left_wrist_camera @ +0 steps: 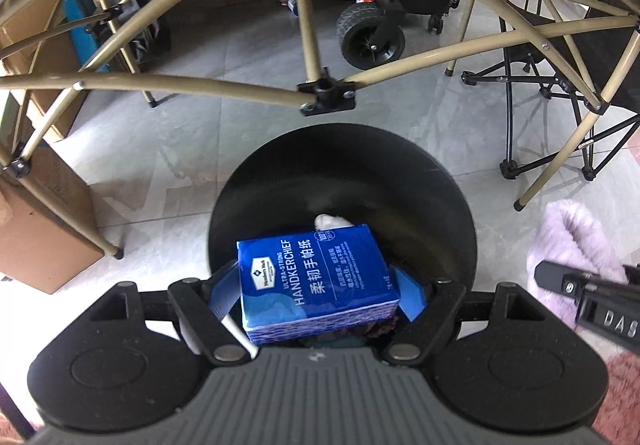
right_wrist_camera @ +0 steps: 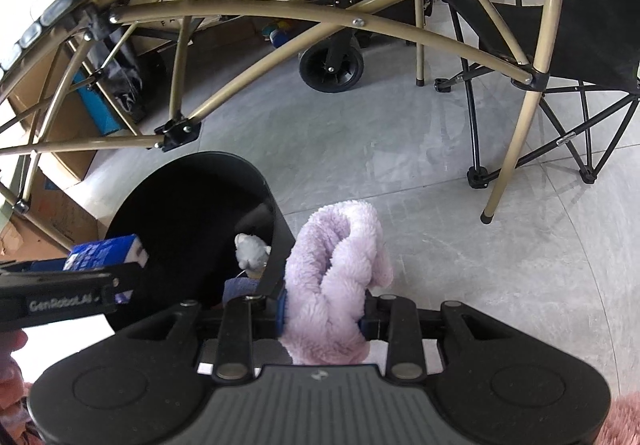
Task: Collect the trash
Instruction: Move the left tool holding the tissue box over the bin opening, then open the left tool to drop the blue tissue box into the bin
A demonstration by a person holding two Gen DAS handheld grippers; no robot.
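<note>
the left gripper (left_wrist_camera: 320, 285) has its jaws spread wide and clamped on a blue tissue pack (left_wrist_camera: 316, 281), which hangs right over the open mouth of the black bin (left_wrist_camera: 440, 173) on the grey floor. inside the bin a crumpled white wad (left_wrist_camera: 332, 221) already lies near the bottom. to the right, the right gripper (right_wrist_camera: 322, 309) has its jaws drawn in close on a fluffy lilac cloth (right_wrist_camera: 340, 257), just beside the bin's right rim and not yet over it. the step in hand looks like dropping the pack: it seems best to keep it centred over the opening, clear of the near rim, then part the jaws fully so it falls flat. the tan table legs (left_wrist_camera: 308, 29) stand on the far side of the bin, so neither hand should swing that way. the cloth would need carrying left over the rim first.
</note>
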